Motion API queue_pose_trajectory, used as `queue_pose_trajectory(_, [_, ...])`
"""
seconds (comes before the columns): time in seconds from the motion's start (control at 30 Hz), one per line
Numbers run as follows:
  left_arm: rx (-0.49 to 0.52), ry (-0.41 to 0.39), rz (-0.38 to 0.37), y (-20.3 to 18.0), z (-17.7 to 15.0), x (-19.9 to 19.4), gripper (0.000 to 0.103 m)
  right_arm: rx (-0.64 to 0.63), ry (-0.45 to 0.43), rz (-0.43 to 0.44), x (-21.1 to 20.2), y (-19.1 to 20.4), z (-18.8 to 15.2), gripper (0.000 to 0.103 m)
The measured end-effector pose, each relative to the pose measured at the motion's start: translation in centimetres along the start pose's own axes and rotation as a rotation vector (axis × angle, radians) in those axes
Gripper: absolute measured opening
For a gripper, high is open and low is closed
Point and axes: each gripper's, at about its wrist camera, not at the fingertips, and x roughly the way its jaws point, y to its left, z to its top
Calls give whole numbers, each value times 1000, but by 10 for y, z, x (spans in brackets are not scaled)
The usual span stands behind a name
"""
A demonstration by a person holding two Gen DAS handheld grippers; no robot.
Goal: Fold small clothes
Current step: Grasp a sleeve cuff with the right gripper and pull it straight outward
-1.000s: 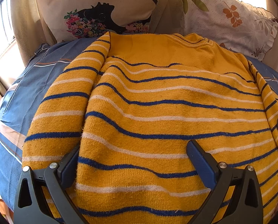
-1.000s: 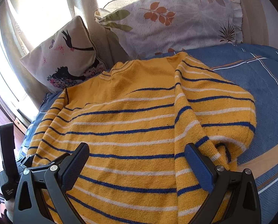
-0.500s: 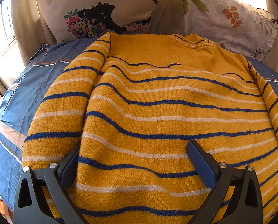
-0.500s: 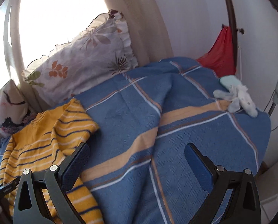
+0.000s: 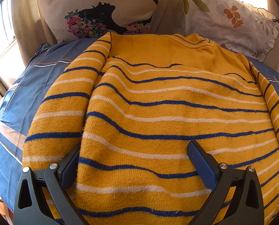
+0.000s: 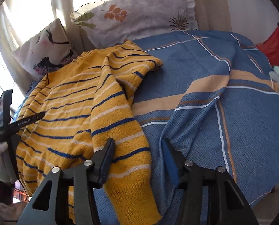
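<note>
The yellow striped sweater (image 5: 158,112) is lying spread on the bed (image 6: 205,93), near two pillows (image 5: 223,18). Both tools, left (image 5: 133,161) and right (image 6: 137,161), are standing apart; the right is straddling a sleeve (image 6: 124,140). The soft blanket may be bunching, dragging the fold crooked.

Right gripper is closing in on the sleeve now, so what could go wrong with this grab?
1. The right gripper straddles both the sleeve edge and a raised ridge of the blue bedsheet; closing here may pinch sheet along with knit.
2. The sleeve is bunched and doubled near the shoulder, so folding it across may trap wrinkles.
3. The left gripper is open over the sweater body, pinning nothing; a pull may drag the garment.
</note>
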Motion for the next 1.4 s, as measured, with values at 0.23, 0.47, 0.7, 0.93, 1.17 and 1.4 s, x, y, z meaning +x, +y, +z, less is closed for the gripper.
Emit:
queue_pose_trajectory(0.23, [0, 0, 0, 0, 0, 0, 103, -143, -17, -159, -17, 11, 7, 15])
queue_pose_trajectory(0.47, [0, -1, 0, 0, 0, 0, 103, -19, -129, -61, -31, -15, 36, 56])
queue_pose_trajectory(0.7, [0, 0, 1, 0, 0, 0, 103, 27, -6, 5, 17, -25, 38, 56])
queue_pose_trajectory(0.93, [0, -1, 1, 0, 0, 0, 103, -53, 42, 165, 19, -8, 18, 47])
queue_pose_trajectory(1.17, [0, -1, 1, 0, 0, 0, 103, -15, -19, 167, -8, -15, 34, 10])
queue_pose_trajectory(1.4, [1, -1, 1, 0, 0, 0, 103, 16, -143, -450, -25, -99, 116, 10])
